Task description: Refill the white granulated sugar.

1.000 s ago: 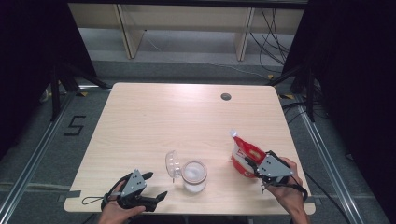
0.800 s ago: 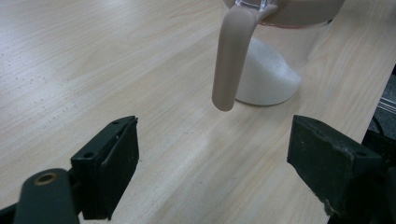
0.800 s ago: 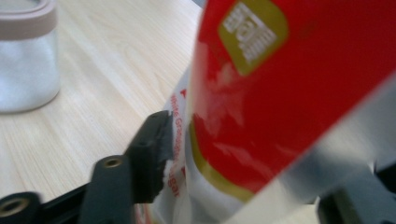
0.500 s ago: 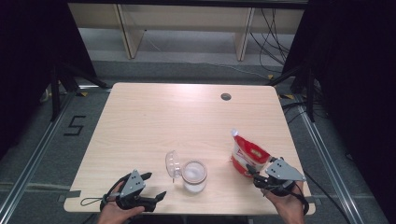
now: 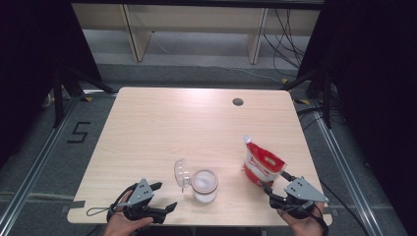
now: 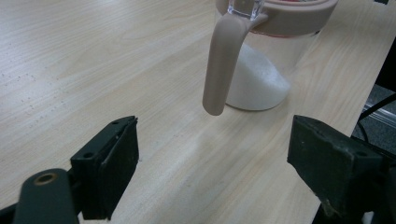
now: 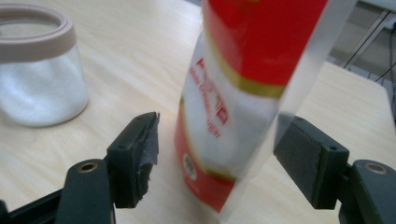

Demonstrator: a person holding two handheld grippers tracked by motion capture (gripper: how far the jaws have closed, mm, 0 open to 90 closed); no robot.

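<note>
The red-and-white bag (image 5: 262,165) stands upright on the surface (image 5: 196,123), near its right front corner. The right tool (image 5: 276,194) sits just in front of the bag, held by the right hand (image 5: 301,222) at the surface's front edge. Its jaws have just been opening and now stand wide. In the right gripper view the bag rises between the two jaws, its lower edge close to the right one, and neither pad (image 7: 140,158) presses on it — there is a gap on the left side, and on the right the bag's clear edge comes very near the pad without being squeezed.

Left of the bag, well apart from it, stands a clear jar (image 5: 204,185) with white powder in its bottom and a beige rim. Its clear lid (image 5: 182,173) is swung open and stands up at the jar's left side.

The left tool (image 5: 164,196) lies low near the front left edge, in the left hand (image 5: 120,223), its jaws spread wide with nothing between them. In the left gripper view the jar (image 6: 266,56) stands ahead of the jaws — a beige tab (image 6: 222,60) hangs down its near side, and the powder is heaped against one wall.
</note>
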